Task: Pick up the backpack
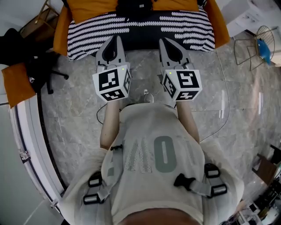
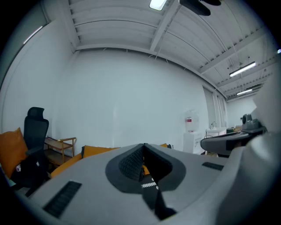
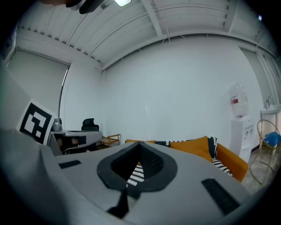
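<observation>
**Marble floor, sofa ahead: pickup not begun**

Grey marble floor runs up to an orange sofa with a black-and-white striped blanket over its seat.

- A dark, bag-like shape at the sofa's back, between the orange cushions, is probably the backpack. It is too cropped to be sure.
- Another dark heap sits by an office chair on the left and cannot be ruled out.
- Progress: nothing is gripped or touched. The reach, the grip and the lift are all still to do.
- Pose: both forearms reach forward side by side, roughly level and aimed at the blanket.
- Left claw is closed tight with nothing in it.
- Right claw is likewise closed and empty.
</observation>
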Motion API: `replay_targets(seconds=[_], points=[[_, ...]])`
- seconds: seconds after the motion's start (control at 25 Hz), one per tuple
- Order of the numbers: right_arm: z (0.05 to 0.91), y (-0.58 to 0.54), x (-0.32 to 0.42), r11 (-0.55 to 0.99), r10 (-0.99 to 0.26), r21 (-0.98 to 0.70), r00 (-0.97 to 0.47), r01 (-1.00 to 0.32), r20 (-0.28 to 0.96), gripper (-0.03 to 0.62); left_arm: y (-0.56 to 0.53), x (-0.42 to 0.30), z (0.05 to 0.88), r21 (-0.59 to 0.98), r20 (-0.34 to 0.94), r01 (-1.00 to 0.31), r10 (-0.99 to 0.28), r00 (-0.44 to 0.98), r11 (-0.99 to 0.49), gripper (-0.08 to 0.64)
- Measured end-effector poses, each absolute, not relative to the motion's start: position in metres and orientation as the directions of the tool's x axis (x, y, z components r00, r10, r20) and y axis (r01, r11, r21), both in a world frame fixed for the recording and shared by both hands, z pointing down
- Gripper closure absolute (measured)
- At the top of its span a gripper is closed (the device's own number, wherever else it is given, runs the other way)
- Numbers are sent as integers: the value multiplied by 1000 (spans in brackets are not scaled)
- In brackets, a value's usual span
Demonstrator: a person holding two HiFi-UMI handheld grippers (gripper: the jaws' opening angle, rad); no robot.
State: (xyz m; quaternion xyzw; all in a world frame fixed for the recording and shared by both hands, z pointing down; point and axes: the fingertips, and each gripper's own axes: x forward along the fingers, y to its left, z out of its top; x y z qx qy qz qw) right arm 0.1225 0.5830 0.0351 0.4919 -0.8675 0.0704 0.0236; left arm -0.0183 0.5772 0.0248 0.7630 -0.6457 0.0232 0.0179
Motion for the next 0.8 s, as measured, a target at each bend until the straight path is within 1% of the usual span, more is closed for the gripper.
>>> replay_targets(seconds=[0.12, 0.24, 0.64, 0.8], points=[[38, 580, 128, 515, -840, -170, -534, -840, 99, 586, 574, -15, 26, -2, 61, -986, -984, 166, -166, 540], [41, 574, 132, 493, -849, -211, -519, -844, 96, 586, 570, -13, 28, -3, 65, -984, -982, 175, -176, 540], [50, 561, 143, 454, -868, -161, -476, -876, 140, 586, 557, -5, 35, 1, 85, -982, -979, 188, -188, 540], [55, 555, 152, 439, -870, -192, -468, -878, 155, 586, 551, -3, 38, 5, 90, -983, -979, 181, -181, 540]])
